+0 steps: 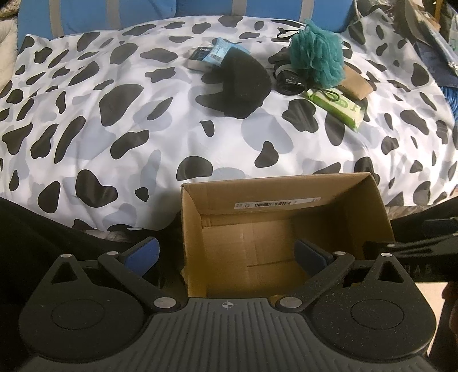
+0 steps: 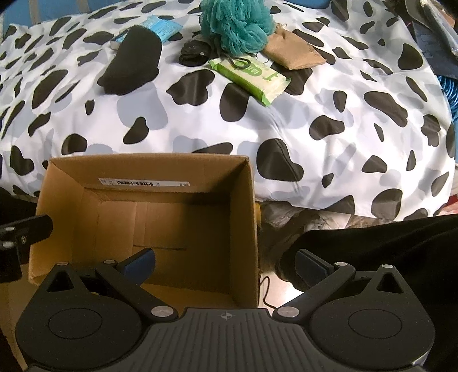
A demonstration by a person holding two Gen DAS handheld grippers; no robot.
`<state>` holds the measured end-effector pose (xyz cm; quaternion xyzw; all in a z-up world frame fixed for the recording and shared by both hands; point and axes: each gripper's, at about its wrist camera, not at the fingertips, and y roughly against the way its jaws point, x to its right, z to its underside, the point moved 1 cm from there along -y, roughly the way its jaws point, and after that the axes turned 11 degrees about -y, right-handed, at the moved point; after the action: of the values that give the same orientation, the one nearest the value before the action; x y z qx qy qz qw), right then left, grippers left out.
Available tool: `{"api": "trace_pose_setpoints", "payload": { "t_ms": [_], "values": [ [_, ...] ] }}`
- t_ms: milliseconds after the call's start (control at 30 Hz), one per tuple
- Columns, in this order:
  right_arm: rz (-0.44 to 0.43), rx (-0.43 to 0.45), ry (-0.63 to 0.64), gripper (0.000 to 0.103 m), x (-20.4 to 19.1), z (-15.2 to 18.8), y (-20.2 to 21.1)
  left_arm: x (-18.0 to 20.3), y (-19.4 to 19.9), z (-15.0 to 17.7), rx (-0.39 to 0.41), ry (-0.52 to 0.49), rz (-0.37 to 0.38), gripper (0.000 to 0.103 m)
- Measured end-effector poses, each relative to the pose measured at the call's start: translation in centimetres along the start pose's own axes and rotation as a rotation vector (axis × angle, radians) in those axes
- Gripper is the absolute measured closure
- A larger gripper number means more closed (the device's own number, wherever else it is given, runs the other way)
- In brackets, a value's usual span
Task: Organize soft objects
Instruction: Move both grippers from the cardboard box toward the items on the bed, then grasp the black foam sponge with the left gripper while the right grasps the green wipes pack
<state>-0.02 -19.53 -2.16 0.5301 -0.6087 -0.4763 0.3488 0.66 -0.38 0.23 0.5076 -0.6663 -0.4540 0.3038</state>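
An open cardboard box (image 1: 286, 246) (image 2: 148, 217) stands empty in front of a bed with a cow-print cover (image 1: 143, 114) (image 2: 343, 114). Far back on the cover lie a teal bath pouf (image 1: 316, 54) (image 2: 237, 25), a black beanie (image 1: 240, 83) (image 2: 133, 63), a green wipes pack (image 1: 337, 107) (image 2: 252, 77), a tan pouch (image 1: 356, 84) (image 2: 294, 54), a small black bundle (image 1: 286, 77) (image 2: 196, 53) and a light blue packet (image 1: 219, 51) (image 2: 161, 27). My left gripper (image 1: 226, 254) is open and empty over the box. My right gripper (image 2: 226, 263) is open and empty above the box's right wall.
A small dark box (image 1: 197, 57) lies beside the blue packet. Blue pillows (image 1: 114, 11) sit behind the bed. Clutter (image 1: 429, 34) is piled at the far right. Dark cloth (image 2: 386, 251) lies on the floor right of the box.
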Motion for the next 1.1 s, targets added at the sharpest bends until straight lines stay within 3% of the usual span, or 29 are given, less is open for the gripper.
{"api": "trace_pose_setpoints", "payload": {
  "t_ms": [667, 1100],
  "values": [
    [0.032, 0.078, 0.036, 0.000, -0.1, -2.8, -0.1, -0.9, -1.1, -2.2, -0.001, -0.013, 0.055, 0.000],
    [-0.036, 0.166, -0.019, 0.000, 2.5, -8.2, -0.8, -3.4, -2.4, -5.7, 0.085, -0.038, 0.020, 0.000]
  ]
}}
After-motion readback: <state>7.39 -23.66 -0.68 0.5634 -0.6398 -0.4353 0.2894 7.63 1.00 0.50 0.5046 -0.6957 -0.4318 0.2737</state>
